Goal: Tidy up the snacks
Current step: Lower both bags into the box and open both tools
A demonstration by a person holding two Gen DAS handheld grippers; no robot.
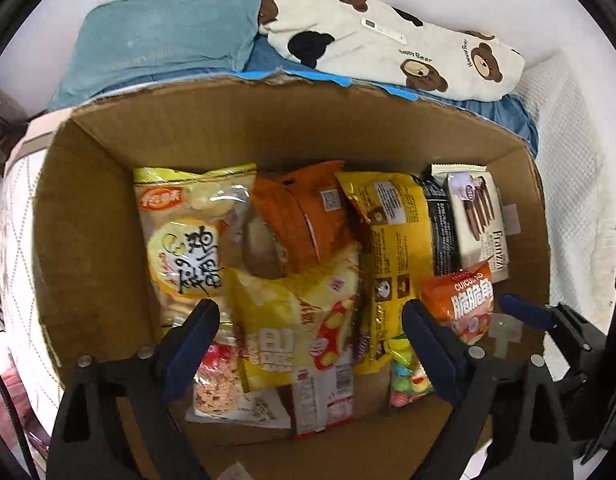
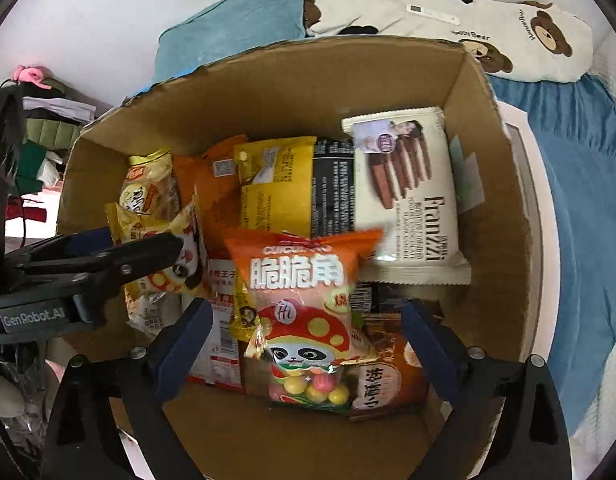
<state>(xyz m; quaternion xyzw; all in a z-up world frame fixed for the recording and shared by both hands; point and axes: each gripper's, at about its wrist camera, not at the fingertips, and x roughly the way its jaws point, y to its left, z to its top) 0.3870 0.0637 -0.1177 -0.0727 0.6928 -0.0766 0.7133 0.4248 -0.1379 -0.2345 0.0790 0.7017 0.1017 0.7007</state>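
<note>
A cardboard box [image 1: 108,208] on a bed holds several snack packs; it also shows in the right wrist view [image 2: 495,208]. An orange mushroom-panda snack bag [image 2: 304,312] lies on top of the pile between my right gripper's [image 2: 304,328] wide-open fingers, not pinched. The same bag shows in the left wrist view [image 1: 459,300]. A white Franzzi wafer pack [image 2: 411,192] lies at the right wall. My left gripper [image 1: 309,328] is open and empty above a yellow chip bag [image 1: 292,320], beside a rice cracker bag [image 1: 184,236].
A teal pillow [image 1: 168,36] and a bear-print cushion [image 1: 387,44] lie behind the box. Blue bedding [image 2: 579,200] and a white quilt [image 1: 571,184] lie to the right. Clutter [image 2: 40,136] sits at the far left.
</note>
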